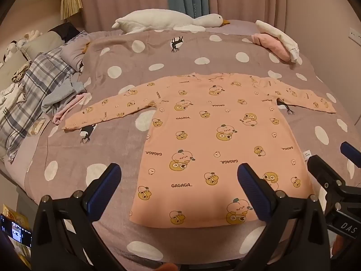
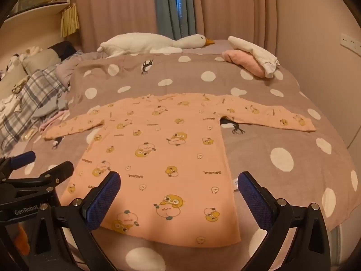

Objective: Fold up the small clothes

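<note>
Both the left gripper (image 1: 179, 176) and the right gripper (image 2: 179, 184) hang with jaws wide apart, holding nothing. Just ahead, the peach shirt (image 1: 216, 135) lies flat, sleeves spread, on the dotted bedspread (image 1: 126, 135). Beyond it lie a plush goose (image 1: 167, 20) and curtains (image 2: 225, 6).

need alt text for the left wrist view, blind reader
A peach long-sleeved top printed with cartoon ducks lies flat, sleeves spread, on a mauve bedspread with white dots. The open left gripper hovers over its hem; a white plush goose lies beyond.
</note>
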{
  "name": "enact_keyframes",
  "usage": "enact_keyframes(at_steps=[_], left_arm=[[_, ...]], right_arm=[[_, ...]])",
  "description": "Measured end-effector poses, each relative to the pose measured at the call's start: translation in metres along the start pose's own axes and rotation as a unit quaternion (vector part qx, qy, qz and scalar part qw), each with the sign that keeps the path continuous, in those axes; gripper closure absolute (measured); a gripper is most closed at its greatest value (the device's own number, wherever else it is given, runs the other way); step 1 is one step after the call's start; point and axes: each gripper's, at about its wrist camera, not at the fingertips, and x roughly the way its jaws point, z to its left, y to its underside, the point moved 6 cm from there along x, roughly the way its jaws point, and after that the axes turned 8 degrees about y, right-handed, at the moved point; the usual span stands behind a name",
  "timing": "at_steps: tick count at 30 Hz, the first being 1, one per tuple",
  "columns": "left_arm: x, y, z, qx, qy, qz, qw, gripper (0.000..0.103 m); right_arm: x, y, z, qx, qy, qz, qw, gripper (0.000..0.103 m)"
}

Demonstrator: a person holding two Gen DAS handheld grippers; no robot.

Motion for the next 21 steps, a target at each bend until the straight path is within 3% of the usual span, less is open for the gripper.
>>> enact_keyframes(at_steps=[21], left_arm=[[-0.0006, 0.0008, -0.0032, -0.006, 0.005, -0.007, 0.9999, 0.000]], right_arm=[[-0.0005, -0.0032, 0.0010, -0.006, 0.006, -0.001, 1.000, 0.000]])
